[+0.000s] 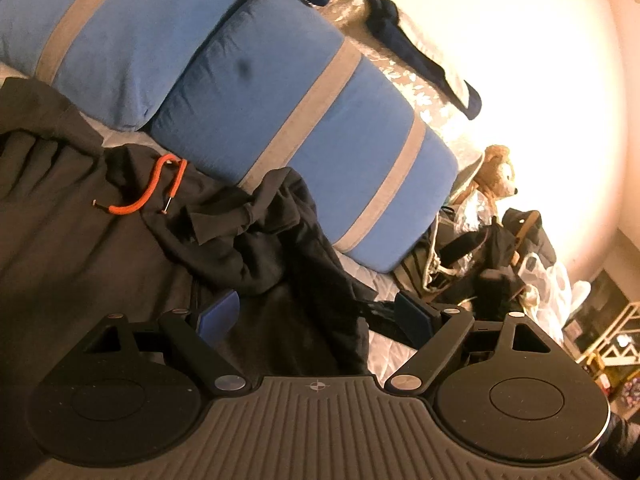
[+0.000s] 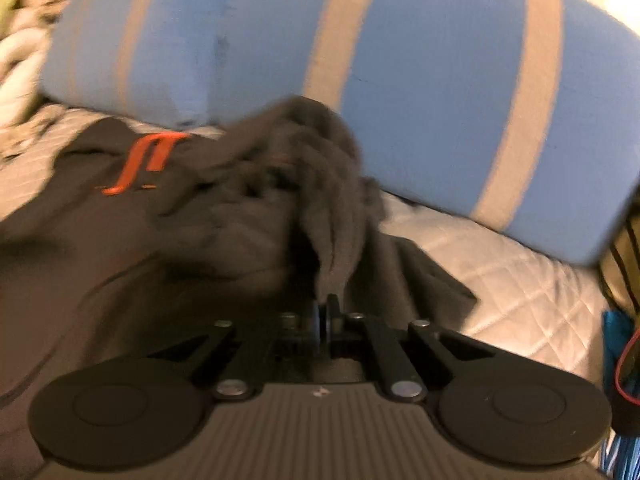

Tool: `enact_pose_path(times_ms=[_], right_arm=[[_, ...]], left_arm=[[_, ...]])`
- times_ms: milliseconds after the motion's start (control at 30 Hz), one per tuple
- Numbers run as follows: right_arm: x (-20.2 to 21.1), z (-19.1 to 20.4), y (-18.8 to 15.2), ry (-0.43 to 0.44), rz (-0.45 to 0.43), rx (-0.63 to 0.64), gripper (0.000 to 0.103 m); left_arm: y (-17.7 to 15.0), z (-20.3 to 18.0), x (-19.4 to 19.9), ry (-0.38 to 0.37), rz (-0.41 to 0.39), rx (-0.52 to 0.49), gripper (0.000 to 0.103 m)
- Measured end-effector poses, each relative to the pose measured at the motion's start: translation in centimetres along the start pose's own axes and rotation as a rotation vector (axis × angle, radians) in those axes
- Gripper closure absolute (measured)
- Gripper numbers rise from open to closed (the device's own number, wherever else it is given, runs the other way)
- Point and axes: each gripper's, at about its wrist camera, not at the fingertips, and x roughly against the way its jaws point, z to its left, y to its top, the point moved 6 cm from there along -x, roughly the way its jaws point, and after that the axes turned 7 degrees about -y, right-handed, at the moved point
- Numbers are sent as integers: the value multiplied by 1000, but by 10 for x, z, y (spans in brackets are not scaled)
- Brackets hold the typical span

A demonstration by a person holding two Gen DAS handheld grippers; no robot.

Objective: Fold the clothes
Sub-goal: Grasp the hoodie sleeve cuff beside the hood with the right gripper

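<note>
1. No brand, label or writing can be read in either view; the right wrist view is blurred
2. In the left wrist view, a dark garment [image 1: 72, 216] lies spread and rumpled on a pale quilted bed cover [image 1: 384, 356], with one orange drawstring [image 1: 160, 188] looped on it near the waistband
3. Two blue pillows with grey stripes lie behind the garment: one [image 1: 120, 36] at the far left, the second [image 1: 320, 152] just beside it to the right
4. The left gripper [image 1: 316, 320] has its two blue-padded fingers [image 1: 218, 316] spread wide apart, holding nothing; a bunched fold of the dark cloth sits between and beyond them
5. Farther right, one stuffed bear [image 1: 498, 176] sits above a heap of bags; what is inside them cannot be told
6. In the right wrist view, the same garment [image 2: 120, 248] lies across the cover [image 2: 500, 292], the orange cord [image 2: 148, 160] at the left
7. The right gripper [image 2: 323, 316] has its fingers pressed together, clamped on a ridge of the dark cloth that rises straight ahead of it
8. A blue striped pillow [image 2: 440, 92] fills the background
</note>
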Motion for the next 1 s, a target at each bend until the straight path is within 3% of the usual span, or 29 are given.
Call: enact_pose_path(times_ms=[167,367,400,433,533,1000], right_arm=[[22,41,-13,63,16,170,101],[35,71,-36,116,104,372,99],[37,71,-34,105,97,385,79],[39,71,-31,94,89,398,66],[46,69,-14,68,39,392,47],[29,64,38,-96,-81,497,39]], left_arm=[[1,0,1,-3,-6,10,17],[1,1,0,-5,-2,13,17],[1,1,1,-8,-3,14,17],[1,1,1,-12,-4,16,17],[1,1,2,-24,-9,20,17],[5,12,6,-26,-37,110,18]])
